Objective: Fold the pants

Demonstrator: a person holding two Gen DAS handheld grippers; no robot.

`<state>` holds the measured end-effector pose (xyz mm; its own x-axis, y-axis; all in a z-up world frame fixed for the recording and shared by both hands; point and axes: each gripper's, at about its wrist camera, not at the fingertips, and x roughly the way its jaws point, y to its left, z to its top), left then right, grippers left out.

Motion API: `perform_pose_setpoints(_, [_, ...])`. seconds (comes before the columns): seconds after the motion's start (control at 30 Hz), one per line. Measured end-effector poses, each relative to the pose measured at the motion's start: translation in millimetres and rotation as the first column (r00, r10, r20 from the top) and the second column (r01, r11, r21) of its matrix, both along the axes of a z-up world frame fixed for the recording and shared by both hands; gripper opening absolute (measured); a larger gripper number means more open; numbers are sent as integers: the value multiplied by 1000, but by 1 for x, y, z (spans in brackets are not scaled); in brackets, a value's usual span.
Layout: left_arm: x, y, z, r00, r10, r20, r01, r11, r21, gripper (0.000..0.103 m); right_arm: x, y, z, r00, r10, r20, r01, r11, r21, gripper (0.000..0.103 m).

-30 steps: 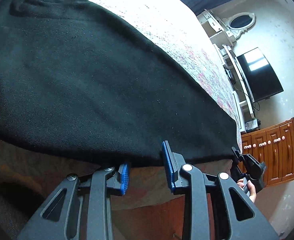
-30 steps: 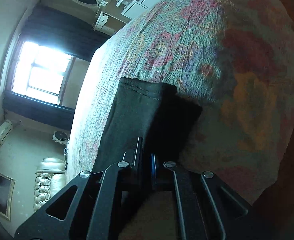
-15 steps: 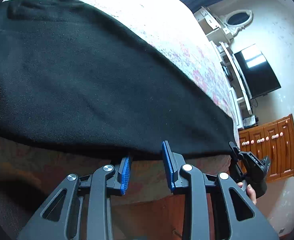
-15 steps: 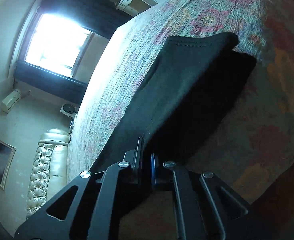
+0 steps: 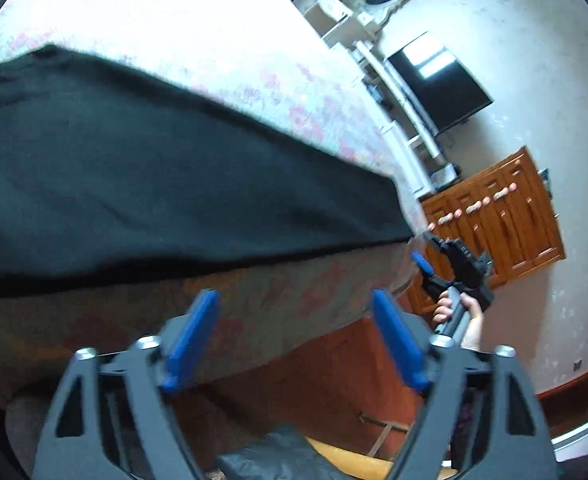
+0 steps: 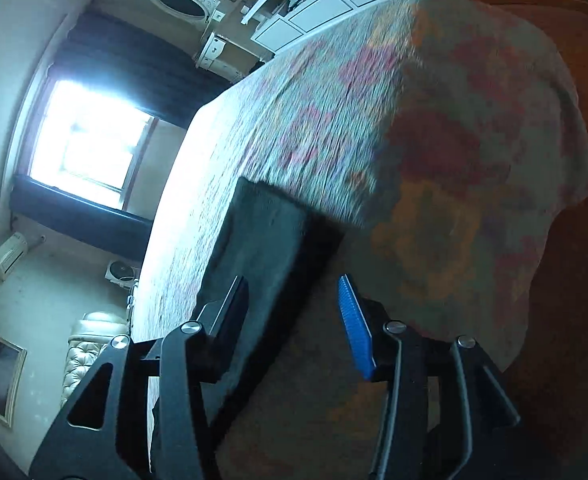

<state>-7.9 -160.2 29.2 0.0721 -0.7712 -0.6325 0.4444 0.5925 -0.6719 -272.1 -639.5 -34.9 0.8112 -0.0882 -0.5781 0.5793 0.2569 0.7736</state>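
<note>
**Both grippers letting go, pants flat along the bed edge**

From my left gripper (image 5: pixel 294 336) I see the black pants (image 5: pixel 153 184) laid out in a long band across the floral bedspread (image 5: pixel 277 92), their near edge running right along the lip of the bed (image 5: pixel 273 300). My fingers (image 5: pixel 191 336) on this side are spread wide and opening, with only the bedspread's hanging side and the floor showing between the blue pads; they touch no cloth. The pants end at the bed's right corner, and just beyond that corner I can see my right gripper (image 5: pixel 434 256), held in a hand (image 5: pixel 460 314), with a blue pad showing and a gap to the fabric.

On the right wrist view the right gripper (image 6: pixel 294 320) has its jaws opening too, about half apart. The narrow end of the pants (image 6: pixel 261 232) lies on the top of the bed (image 6: pixel 474 160) near its corner and runs back toward the left finger (image 6: pixel 229 312); the dark fabric sits in front of the gap and against that left side, but the picture is blurred and I cannot tell whether it touches the pad. The blue right pad (image 6: pixel 354 328) stands clear of the cloth.

Behind the bed there is a wooden cabinet (image 5: pixel 506 220), a dark television (image 5: pixel 438 84), and a bright window (image 6: pixel 85 148).
</note>
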Motion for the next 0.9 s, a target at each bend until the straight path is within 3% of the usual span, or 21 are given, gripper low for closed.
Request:
perform_pose_setpoints(0.13, [33, 36, 23, 997, 78, 14, -78, 996, -35, 86, 13, -41, 6, 999, 32, -6, -33, 998, -59, 62])
perform_pose_setpoints(0.23, [60, 76, 28, 983, 183, 34, -182, 983, -21, 86, 48, -64, -2, 993, 121, -11, -121, 990, -66, 64])
perform_pose_setpoints(0.43, [120, 173, 13, 934, 345, 90, -355, 925, 137, 86, 105, -70, -25, 951, 299, -72, -300, 954, 8, 66])
perform_pose_setpoints(0.5, [132, 206, 3, 915, 391, 95, -403, 892, 207, 86, 117, -64, -23, 918, 388, -81, -386, 922, 37, 63])
perform_pose_setpoints(0.53, [136, 221, -1, 906, 411, 98, -423, 877, 230, 86, 124, -57, -22, 893, 441, -94, -437, 898, 56, 57])
perform_pose_setpoints(0.6, [141, 247, -7, 897, 430, 98, -441, 861, 252, 86, 136, -42, -17, 844, 498, -197, -504, 863, 24, 48])
perform_pose_setpoints(0.63, [142, 256, -11, 899, 428, 93, -437, 859, 268, 86, 141, -37, -16, 829, 513, -222, -519, 854, 31, 32])
perform_pose_setpoints(0.67, [141, 259, -15, 899, 428, 95, -436, 852, 290, 86, 140, -31, -16, 822, 523, -224, -526, 849, 52, 23])
perform_pose_setpoints(0.7, [139, 262, -18, 898, 428, 99, -437, 848, 300, 86, 144, -28, -13, 815, 519, -256, -528, 848, 40, 22])
perform_pose_setpoints(0.83, [134, 280, -22, 914, 395, 90, -405, 878, 257, 86, 148, -15, 7, 787, 476, -392, -526, 850, -23, 20])
perform_pose_setpoints(0.9, [134, 282, -28, 924, 375, 79, -383, 892, 241, 87, 148, -10, 15, 805, 450, -386, -490, 871, -8, 20])
